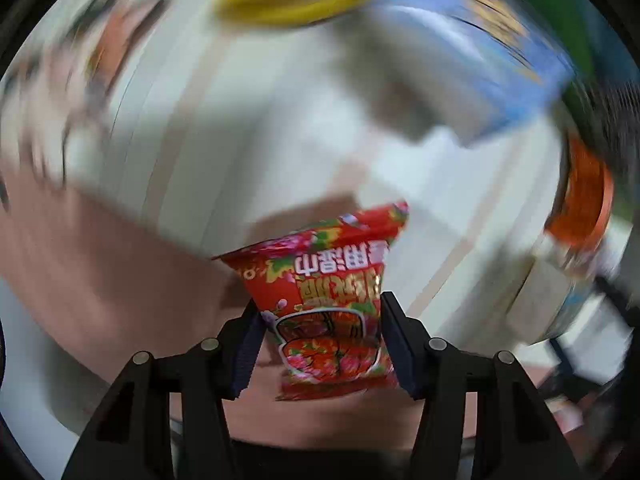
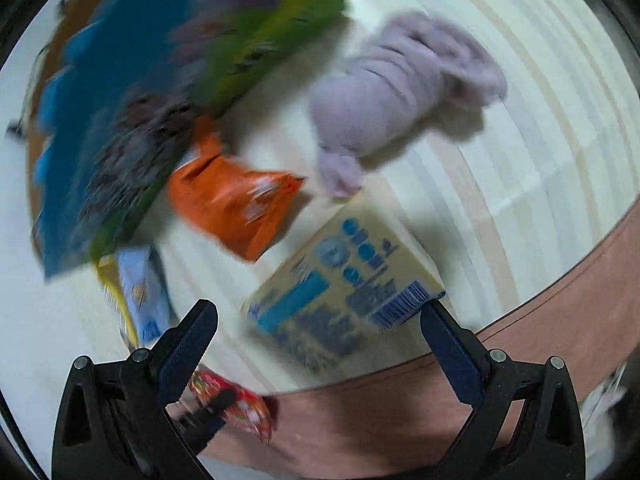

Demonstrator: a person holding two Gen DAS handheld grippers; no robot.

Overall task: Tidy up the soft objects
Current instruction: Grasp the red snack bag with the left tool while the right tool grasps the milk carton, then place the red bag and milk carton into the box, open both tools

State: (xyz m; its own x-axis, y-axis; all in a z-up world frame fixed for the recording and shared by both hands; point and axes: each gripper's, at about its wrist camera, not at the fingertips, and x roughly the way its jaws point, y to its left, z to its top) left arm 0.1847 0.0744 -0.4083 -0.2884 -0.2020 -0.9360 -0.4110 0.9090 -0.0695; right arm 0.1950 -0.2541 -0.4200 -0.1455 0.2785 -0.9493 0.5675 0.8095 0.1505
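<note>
Black fingers of the left gripper (image 1: 322, 344) pinch a red snack packet (image 1: 326, 300) from both sides, their dark pads pressed against its lower half. The packet stands between them with its print upside down: glossy red film, white lettering, pink and green flower patterns, a crimped seam at the near end. To do this grasp well, I judge the squeeze should be light, enough to hold the thin film without crushing what is inside, and the lift straight up. Behind it lies a pale striped tabletop (image 1: 248, 128), heavily blurred.

Spread wide, the right gripper (image 2: 320, 326) holds nothing; its jaws straddle the near corner of a cream carton (image 2: 340, 280) with blue print and a barcode, without pressing on it. Beyond lie an orange packet (image 2: 236, 204), a lilac plush toy (image 2: 400, 92) and a blue-green box (image 2: 140, 120), near one another. At the lower left the red snack packet shows again, a black finger across it.
</note>
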